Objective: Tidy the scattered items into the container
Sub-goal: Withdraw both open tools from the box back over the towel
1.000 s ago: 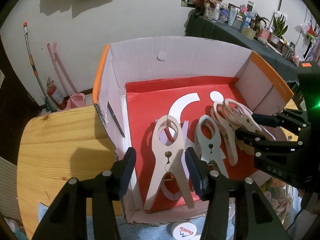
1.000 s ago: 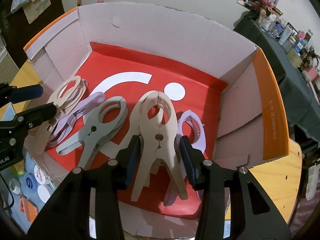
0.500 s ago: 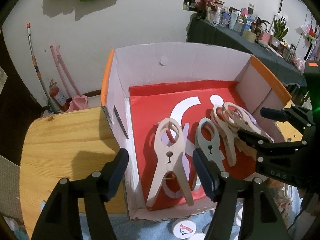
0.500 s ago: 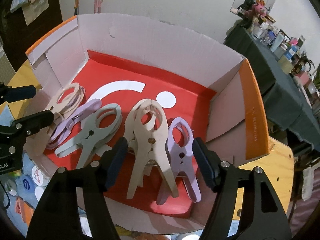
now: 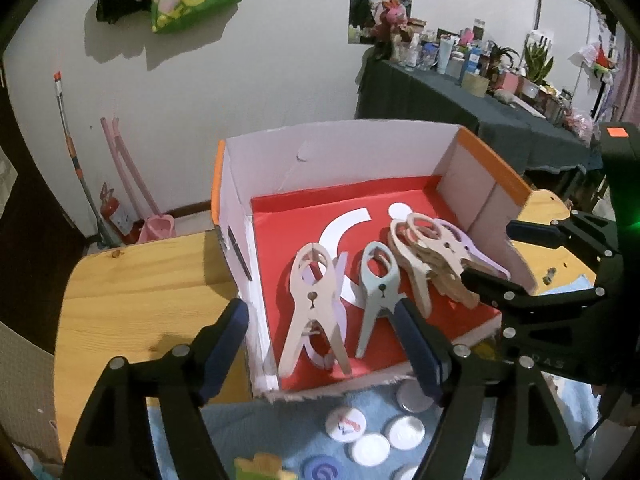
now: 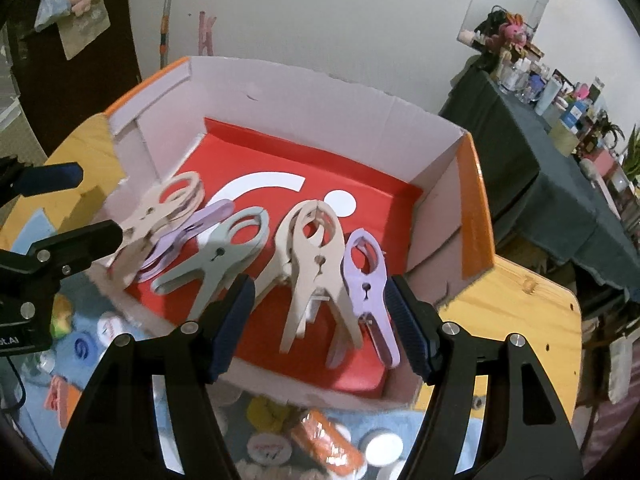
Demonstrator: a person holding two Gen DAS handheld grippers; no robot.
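Observation:
A cardboard box (image 5: 340,152) with a red floor and orange edges holds several large plastic clips. Below my left gripper (image 5: 320,316) a beige clip (image 5: 314,300) and a grey-blue clip (image 5: 378,280) lie flat. Its jaws are opening, above the near wall, and the pads touch nothing. Under my right gripper (image 6: 320,290) lie another beige clip (image 6: 316,256) and a lilac clip (image 6: 366,280). That gripper is open and clear of both. Each gripper shows at the edge of the other's view.
Round badges (image 5: 346,424) and an orange packet (image 6: 324,440) lie on a blue mat in front of the box. The box stands on a wooden table (image 5: 140,280). A dark-clothed table (image 5: 460,92) with bottles stands behind, and a broom (image 5: 72,160) leans on the wall.
Both grippers have widened their jaws and drawn back and up from the box. The beige clips that stood between their pads now lie free on the red floor.

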